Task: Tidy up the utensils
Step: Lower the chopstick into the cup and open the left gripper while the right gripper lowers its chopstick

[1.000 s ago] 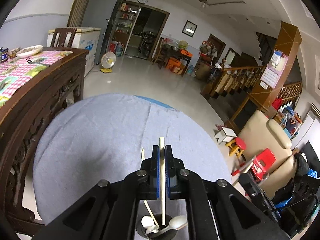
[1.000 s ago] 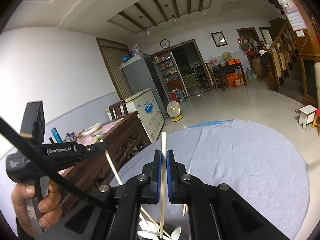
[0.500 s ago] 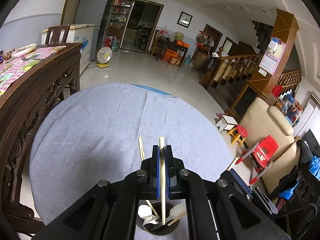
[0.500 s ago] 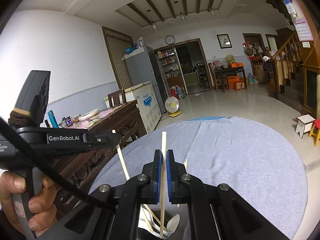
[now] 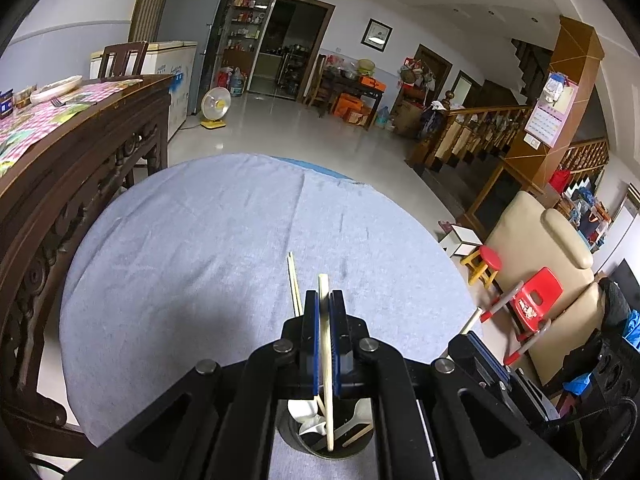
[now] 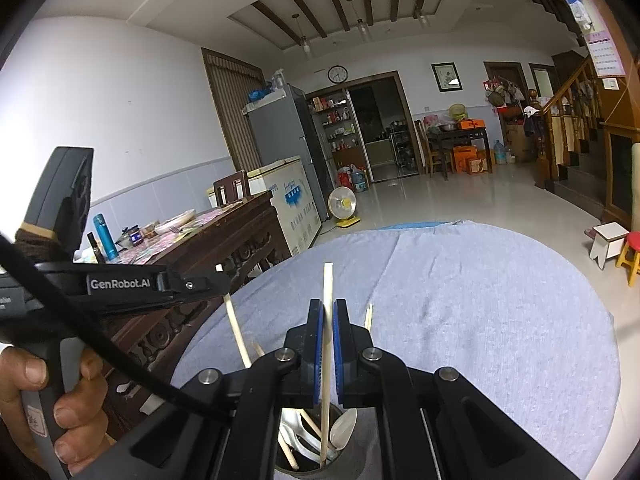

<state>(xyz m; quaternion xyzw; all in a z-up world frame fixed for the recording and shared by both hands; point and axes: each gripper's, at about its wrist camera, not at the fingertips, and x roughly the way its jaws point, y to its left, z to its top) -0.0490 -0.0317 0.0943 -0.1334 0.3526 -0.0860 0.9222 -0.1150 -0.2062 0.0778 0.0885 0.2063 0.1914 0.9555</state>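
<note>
My left gripper (image 5: 324, 304) is shut on a pale chopstick (image 5: 323, 292) whose lower end stands inside a dark round utensil holder (image 5: 324, 446). The holder holds white plastic spoons (image 5: 310, 420) and other chopsticks (image 5: 294, 284). My right gripper (image 6: 328, 316) is shut on a second chopstick (image 6: 328, 284), its lower end also inside the holder (image 6: 316, 470) among white spoons (image 6: 344, 430). The left gripper's body (image 6: 120, 284) shows at the left of the right wrist view, with the hand holding it.
The holder stands near the front edge of a round table with a light blue cloth (image 5: 200, 248). A dark carved wooden table (image 5: 80, 148) stands close on the left. A beige sofa (image 5: 552, 248) and red stools (image 5: 490, 260) are to the right.
Both grippers have lowered with their chopsticks, so more of the holder and its spoons shows below the fingers. Both stay shut.
</note>
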